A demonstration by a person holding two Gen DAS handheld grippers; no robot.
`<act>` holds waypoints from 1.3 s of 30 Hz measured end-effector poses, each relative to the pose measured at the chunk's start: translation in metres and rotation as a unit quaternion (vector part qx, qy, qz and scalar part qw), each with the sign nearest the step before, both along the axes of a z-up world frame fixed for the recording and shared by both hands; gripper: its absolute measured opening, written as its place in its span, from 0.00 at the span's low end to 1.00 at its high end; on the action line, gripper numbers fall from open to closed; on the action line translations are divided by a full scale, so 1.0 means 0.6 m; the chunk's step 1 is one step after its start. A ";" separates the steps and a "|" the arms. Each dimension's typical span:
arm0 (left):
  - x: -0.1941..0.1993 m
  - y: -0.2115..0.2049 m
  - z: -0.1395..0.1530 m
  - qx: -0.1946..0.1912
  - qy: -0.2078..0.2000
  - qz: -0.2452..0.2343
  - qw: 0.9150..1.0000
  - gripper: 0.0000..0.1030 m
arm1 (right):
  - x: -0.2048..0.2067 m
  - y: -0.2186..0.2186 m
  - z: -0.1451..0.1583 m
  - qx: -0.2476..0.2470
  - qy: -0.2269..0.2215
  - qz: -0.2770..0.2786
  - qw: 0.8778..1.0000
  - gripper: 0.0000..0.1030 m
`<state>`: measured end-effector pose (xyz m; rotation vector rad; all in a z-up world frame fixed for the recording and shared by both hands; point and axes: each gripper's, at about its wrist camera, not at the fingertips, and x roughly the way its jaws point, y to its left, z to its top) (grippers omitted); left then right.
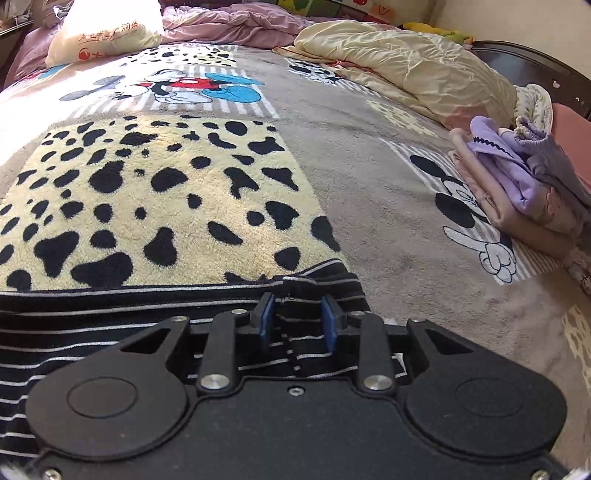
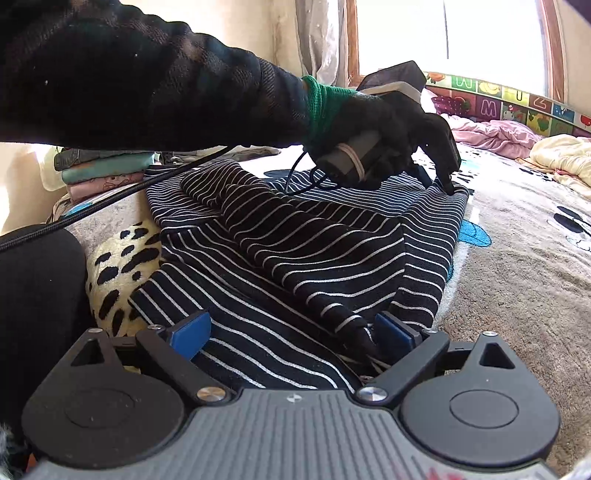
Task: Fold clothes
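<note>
A black garment with thin white stripes [image 2: 295,236] lies partly folded on the bed, a sleeve laid diagonally across its body. My right gripper [image 2: 295,332] stands wide open over its near edge. The sleeve's end [image 2: 354,328] rests just inside the right blue pad [image 2: 395,332]. A person's gloved hand [image 2: 376,122] holds my left gripper [image 2: 443,184] at the garment's far corner, tips down on the cloth. In the left wrist view, my left gripper [image 1: 297,321] is narrowly open, with the striped garment [image 1: 110,332] flat between and under its blue pads [image 1: 266,321].
A cartoon-print blanket [image 1: 332,166] covers the bed. Folded pink and purple clothes [image 1: 517,184] are stacked at its right; another folded pile [image 2: 103,170] sits at the far left. A cream quilt [image 1: 406,62], a pillow [image 1: 99,29] and a dark cable [image 2: 110,199] are also here.
</note>
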<state>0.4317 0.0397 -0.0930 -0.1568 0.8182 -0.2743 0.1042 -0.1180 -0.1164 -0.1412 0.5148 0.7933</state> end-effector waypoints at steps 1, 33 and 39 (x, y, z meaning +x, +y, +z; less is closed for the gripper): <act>-0.005 0.004 0.011 -0.005 -0.001 0.004 1.000 0.27 | 0.001 -0.001 0.002 0.004 0.001 -0.001 1.000 0.92; -0.543 0.322 0.014 -0.225 -0.031 0.373 0.900 0.44 | -0.047 -0.007 0.019 0.007 -0.064 -0.029 0.997 0.89; -0.526 0.315 -0.009 -0.223 -0.039 0.405 0.886 0.42 | -0.039 -0.005 0.012 0.008 -0.053 -0.029 0.998 0.89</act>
